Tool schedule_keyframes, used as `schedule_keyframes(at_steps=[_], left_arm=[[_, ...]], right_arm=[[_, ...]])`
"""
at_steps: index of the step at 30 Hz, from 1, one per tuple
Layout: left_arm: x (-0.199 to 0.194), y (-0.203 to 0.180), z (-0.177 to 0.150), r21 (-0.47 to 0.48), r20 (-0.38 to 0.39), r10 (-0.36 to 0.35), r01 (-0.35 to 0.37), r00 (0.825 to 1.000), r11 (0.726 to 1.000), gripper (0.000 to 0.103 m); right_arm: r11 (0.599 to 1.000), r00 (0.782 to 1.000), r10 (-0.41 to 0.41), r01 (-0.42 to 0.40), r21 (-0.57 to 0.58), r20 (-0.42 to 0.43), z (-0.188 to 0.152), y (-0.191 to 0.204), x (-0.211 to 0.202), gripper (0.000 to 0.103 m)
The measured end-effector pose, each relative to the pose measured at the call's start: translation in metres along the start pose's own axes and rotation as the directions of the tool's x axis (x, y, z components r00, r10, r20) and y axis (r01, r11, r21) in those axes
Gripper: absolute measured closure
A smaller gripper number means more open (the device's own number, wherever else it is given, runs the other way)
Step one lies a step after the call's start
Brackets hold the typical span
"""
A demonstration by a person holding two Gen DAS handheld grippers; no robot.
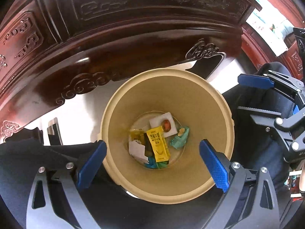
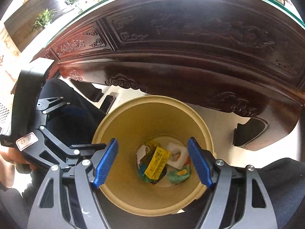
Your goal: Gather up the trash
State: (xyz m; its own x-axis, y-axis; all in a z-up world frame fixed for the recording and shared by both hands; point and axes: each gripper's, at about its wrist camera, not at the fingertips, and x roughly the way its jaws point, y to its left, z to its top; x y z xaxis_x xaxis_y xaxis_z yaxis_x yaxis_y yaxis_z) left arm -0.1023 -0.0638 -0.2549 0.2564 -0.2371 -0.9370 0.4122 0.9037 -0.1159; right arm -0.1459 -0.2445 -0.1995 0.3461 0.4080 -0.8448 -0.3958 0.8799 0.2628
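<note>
A tan round trash bin [image 1: 122,175] stands on the floor under me; it also shows in the right wrist view [image 2: 122,189]. At its bottom lie a yellow milk carton [image 1: 157,146] [image 2: 157,162], a white foam piece [image 1: 165,124] [image 2: 179,157], white paper [image 1: 137,149], and teal wrappers [image 1: 180,139] [image 2: 178,175]. My left gripper [image 1: 152,162] is open and empty above the bin. My right gripper [image 2: 153,162] is open and empty above the bin too; it also shows at the right of the left wrist view [image 1: 253,93].
A dark carved wooden table [image 1: 118,30] [image 2: 190,47] stands just behind the bin, with a glass top edge [image 2: 80,13]. The person's dark trousers [image 1: 22,164] [image 2: 282,183] flank the bin. Potted plants [image 2: 44,18] stand far left. The floor [image 1: 80,110] is pale.
</note>
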Motion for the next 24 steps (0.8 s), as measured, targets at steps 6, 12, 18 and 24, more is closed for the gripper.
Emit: schedule_keyframes(at_steps=[6,12,18,24], left_arm=[[-0.008,-0.002,0.004,-0.017,0.047,0.025,-0.024,0.999,1.000,0.006],[-0.030,-0.011,0.013,-0.010,0.128,0.065,-0.064,0.990,0.998,0.006],[-0.074,-0.010,0.033,-0.035,0.265,0.110,-0.105,0.958,0.994,0.004],[-0.142,0.008,0.063,-0.153,0.471,0.236,-0.185,0.850,0.971,0.004]], right_arm=[[1.000,0.999,0.008,-0.009,0.010,0.037,0.000,0.001,-0.006,0.029],[0.999,0.996,0.010,-0.007,-0.035,0.093,0.009,0.015,-0.022,0.026],[0.994,0.968,-0.038,0.061,-0.086,0.248,0.038,0.028,-0.062,0.018],[0.992,0.850,-0.052,0.106,-0.074,0.524,0.071,0.043,-0.124,0.008]])
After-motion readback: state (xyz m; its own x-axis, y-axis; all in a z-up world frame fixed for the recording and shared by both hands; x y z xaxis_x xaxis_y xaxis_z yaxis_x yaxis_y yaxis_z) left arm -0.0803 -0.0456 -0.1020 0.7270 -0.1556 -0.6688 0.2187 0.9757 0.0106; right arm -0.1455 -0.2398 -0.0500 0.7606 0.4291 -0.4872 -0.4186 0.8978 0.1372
